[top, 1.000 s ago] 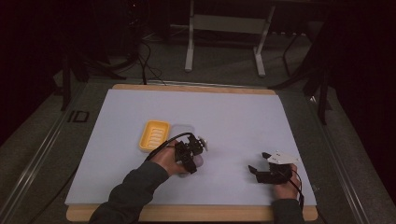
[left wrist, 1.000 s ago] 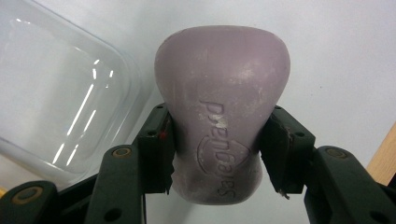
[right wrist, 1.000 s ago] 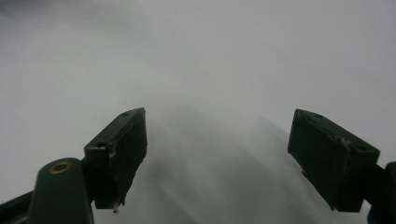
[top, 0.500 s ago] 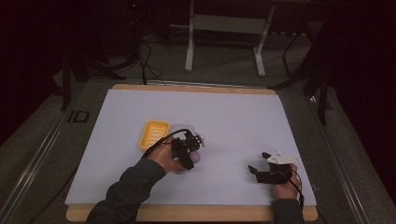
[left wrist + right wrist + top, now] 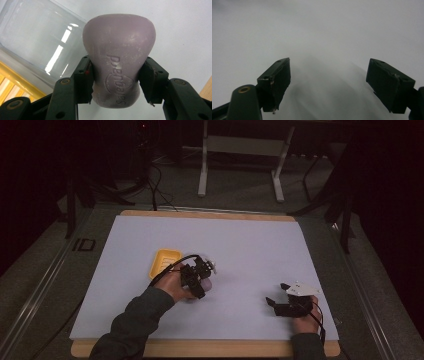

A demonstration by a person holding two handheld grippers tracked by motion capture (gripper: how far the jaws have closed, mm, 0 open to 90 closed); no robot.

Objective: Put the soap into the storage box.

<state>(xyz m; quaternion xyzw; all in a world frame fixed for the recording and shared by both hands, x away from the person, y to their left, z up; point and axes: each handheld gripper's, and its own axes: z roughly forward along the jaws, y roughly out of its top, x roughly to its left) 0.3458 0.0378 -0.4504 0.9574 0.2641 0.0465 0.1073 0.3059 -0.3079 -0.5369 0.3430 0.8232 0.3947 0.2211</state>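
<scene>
While the left gripper [image 5: 116, 80] pinches a purple soap bar [image 5: 118, 60] at its waist — just beside a clear lid [image 5: 37, 42] and the yellow tray [image 5: 165, 260] — the right gripper [image 5: 328, 85] rests low on the white mat [image 5: 250, 245], jaws spread wide, holding nothing.

1. The left tool [image 5: 117, 82] sits in the person's left hand [image 5: 176, 285], jaws clamped tight, forearm angled inward.
2. The right tool [image 5: 328, 85] rests low, jaws spread wide.
</scene>
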